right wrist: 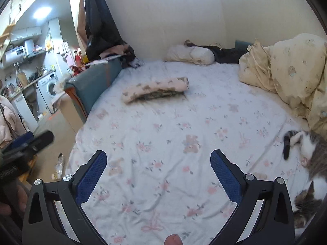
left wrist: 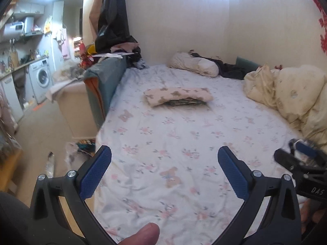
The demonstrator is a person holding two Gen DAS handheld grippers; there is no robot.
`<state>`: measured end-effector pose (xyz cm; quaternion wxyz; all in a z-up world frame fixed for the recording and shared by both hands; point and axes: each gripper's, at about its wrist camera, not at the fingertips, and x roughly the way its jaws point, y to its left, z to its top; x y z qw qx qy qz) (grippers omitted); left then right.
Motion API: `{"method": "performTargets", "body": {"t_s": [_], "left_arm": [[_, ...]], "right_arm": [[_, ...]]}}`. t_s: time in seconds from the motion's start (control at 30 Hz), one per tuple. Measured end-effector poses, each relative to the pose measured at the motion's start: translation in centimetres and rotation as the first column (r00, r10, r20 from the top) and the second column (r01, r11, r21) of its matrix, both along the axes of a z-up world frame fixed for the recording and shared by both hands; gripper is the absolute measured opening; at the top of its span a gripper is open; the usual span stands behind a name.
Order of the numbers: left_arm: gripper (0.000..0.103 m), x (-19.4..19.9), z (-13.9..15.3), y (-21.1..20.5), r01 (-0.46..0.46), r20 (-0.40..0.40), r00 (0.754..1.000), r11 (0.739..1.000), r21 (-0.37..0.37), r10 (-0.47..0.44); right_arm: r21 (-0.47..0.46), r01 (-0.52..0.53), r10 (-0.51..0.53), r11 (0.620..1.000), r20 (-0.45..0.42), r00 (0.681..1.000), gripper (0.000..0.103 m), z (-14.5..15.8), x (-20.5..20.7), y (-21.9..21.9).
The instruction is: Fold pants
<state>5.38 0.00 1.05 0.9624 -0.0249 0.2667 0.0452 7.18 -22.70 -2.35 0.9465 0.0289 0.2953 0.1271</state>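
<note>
The pink bear-print pants (left wrist: 178,96), already doubled into a thick flat bundle, lie on the white floral bedsheet (left wrist: 173,143) toward the far half of the bed, well apart from both tools. The left gripper (left wrist: 164,158) hovers over the near edge of the bed with its blue-padded fingers (left wrist: 96,171) spread wide and nothing between them; the right gripper (right wrist: 158,162) is likewise wide apart and empty. Judging by the tidy bundle, the folding looks nearly or fully done. If another fold is wanted, both grippers should reach forward together, pinch the two near corners through all layers, and lift evenly. The grey-and-white cat (right wrist: 306,153) sprawled at the right could interfere.
</note>
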Motion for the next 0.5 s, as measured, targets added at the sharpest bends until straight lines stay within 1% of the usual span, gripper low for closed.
{"method": "performTargets", "body": {"t_s": [0.03,0.1,0.2,0.33,0.5], "left_arm": [[0.102,0.1,-0.1,0.1,-0.001,0.001,1.0,1.0,-0.002,0.001],[0.102,0.3,-0.2,0.4,-0.017,0.0,1.0,1.0,0.0,0.017],[0.102,0.5,-0.7,0.8,-0.03,-0.021,0.999,1.0,-0.006,0.03],[0.102,0.8,-1.2,0.9,-0.019,-0.046,0.999,0.999,-0.032,0.018],[0.102,0.6,-1.3,0.5,-0.003,-0.04,0.999,1.0,-0.01,0.002]], "right_arm": [[-0.028,0.009,-0.009,1.0,0.013,1.0,0.103,0.0,0.0,0.2],[-0.055,0.022,-0.02,0.998,0.022,1.0,0.103,-0.1,0.0,0.4],[-0.043,0.033,-0.032,0.999,0.016,0.999,0.103,-0.3,0.2,0.1],[-0.026,0.049,-0.049,0.998,0.001,0.999,0.103,-0.4,0.6,-0.3],[-0.025,0.05,-0.05,0.998,0.003,0.999,0.103,-0.5,0.6,-0.3]]}}
